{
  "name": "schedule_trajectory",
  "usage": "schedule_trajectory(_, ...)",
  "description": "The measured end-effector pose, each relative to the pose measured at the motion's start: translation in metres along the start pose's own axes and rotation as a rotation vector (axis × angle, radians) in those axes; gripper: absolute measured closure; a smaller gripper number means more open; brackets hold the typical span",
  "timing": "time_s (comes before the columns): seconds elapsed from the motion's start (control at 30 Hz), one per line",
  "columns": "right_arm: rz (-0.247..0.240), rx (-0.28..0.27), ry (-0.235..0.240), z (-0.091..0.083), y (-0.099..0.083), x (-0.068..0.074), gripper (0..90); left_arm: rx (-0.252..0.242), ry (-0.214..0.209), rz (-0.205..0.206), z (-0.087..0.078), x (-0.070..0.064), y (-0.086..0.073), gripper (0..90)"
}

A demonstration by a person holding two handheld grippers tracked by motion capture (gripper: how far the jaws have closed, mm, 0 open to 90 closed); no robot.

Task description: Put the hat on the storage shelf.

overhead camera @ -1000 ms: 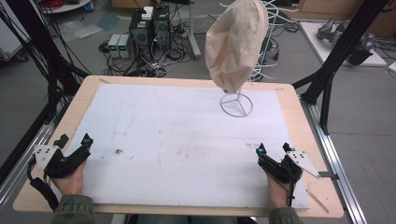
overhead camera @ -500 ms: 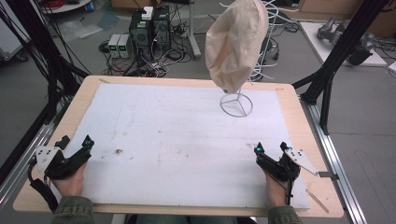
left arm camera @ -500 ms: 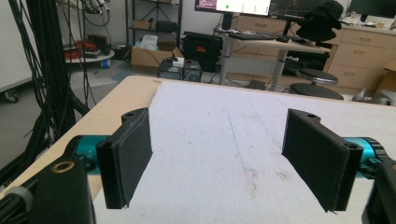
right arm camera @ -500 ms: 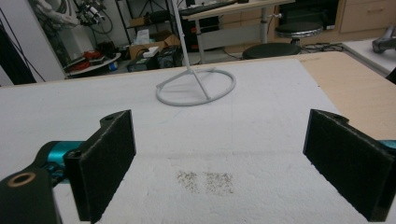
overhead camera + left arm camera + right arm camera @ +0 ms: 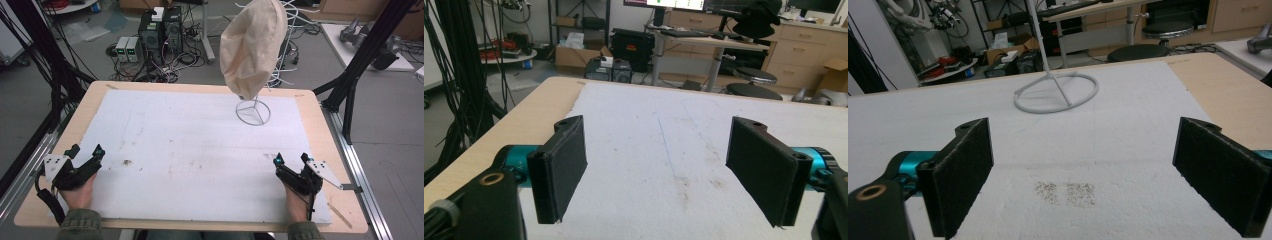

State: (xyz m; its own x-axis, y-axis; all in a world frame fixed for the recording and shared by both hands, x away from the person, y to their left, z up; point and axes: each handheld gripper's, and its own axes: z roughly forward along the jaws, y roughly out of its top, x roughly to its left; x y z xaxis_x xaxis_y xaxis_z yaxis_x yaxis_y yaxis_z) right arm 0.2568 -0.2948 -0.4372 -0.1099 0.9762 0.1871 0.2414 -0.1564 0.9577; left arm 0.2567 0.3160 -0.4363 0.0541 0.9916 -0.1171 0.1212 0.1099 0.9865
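No brand, label or writing can be read anywhere here; the boxes on the floor behind the table are too small to make out. Left gripper (image 5: pixel 85 156) sits low at the near-left corner of the white foam sheet (image 5: pixel 200 150), jaws spread wide with nothing between them, and its own view shows both black pads apart over bare foam. Right gripper (image 5: pixel 290 160) rests at the near-right side, jaws likewise wide apart and empty, angled toward the far side of the table. Ahead of it, well apart, stands the white wire stand (image 5: pixel 253 111), its ring base flat on the foam near the far-right part of the sheet, and the beige cloth cap (image 5: pixel 252 47) hangs over the top of the stand. In the right gripper view the ring base (image 5: pixel 1056 93) lies beyond the gap between the pads, with a patch of dark specks (image 5: pixel 1065 192) on the foam just in front. Against half a second ago, next to nothing differs: both grippers hold the same spots, jaws equally open, cap and stand unmoved
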Motion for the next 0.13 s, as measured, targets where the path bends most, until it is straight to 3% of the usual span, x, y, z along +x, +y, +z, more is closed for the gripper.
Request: schedule_trajectory(0.13, 0.0, -0.001, -0.004, 0.0002, 0.0, -0.0008, 8.2, 0.002, -0.001, 0.001, 0.0009, -0.0003, -0.0003, 24.1)
